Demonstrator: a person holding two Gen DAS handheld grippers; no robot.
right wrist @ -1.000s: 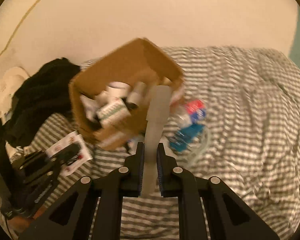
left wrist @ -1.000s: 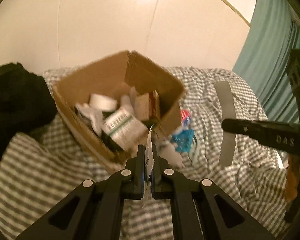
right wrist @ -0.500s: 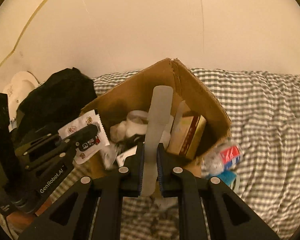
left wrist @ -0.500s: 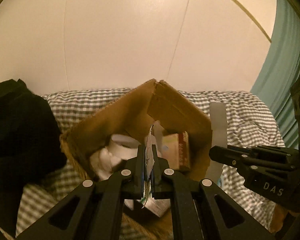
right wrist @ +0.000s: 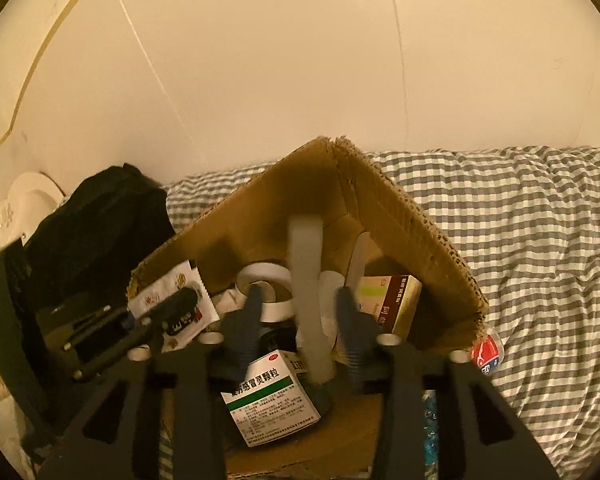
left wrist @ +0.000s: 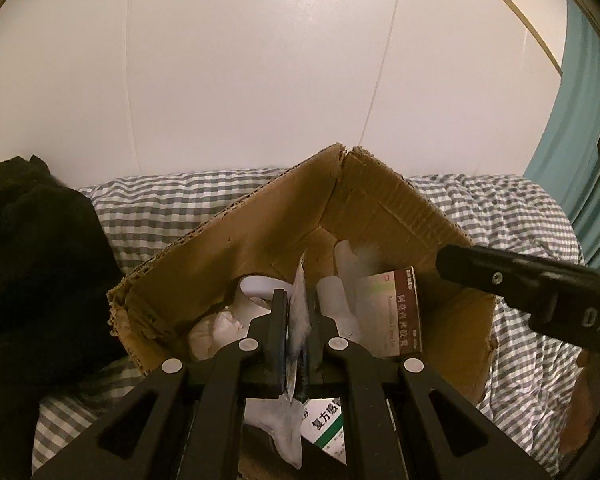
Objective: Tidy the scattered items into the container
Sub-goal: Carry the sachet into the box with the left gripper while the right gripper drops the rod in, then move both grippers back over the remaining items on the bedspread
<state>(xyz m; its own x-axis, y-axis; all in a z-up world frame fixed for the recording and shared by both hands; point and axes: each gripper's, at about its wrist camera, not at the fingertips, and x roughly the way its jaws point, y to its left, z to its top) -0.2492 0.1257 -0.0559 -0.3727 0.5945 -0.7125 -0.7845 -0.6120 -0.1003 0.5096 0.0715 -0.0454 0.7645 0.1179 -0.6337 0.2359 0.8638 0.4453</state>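
Left hand-held gripper (left wrist: pixel 298 320) pinches a thin white printed foil sachet (right wrist: pixel 172 304) edge-on, approx. over the open brown corrugated cardboard box (left wrist: pixel 284 220) on the grey-white checked bed cover (right wrist: pixel 540 240). Right hand-held gripper (right wrist: pixel 298 304) has jaws spread; the pale translucent plastic strip (right wrist: pixel 306 280) stands between them, no pad contact visible, lower end inside the box. Handling, est.: sachet is light, limp, slick; grip at the crimped seam, not the body. Strip is light, semi-stiff, likely springy; take at mid-length. Box walls soft, torn at rim. Contents incl. white tape roll (right wrist: pixel 266 280), green-striped medicine carton (right wrist: pixel 270 396), maroon-and-cream medicine carton (left wrist: pixel 392 312). Obscured: sachet face in left view, box floor, strip base (motion blur). Red-white item (right wrist: pixel 486 354) outside the box wall is cut off; ID unclear.
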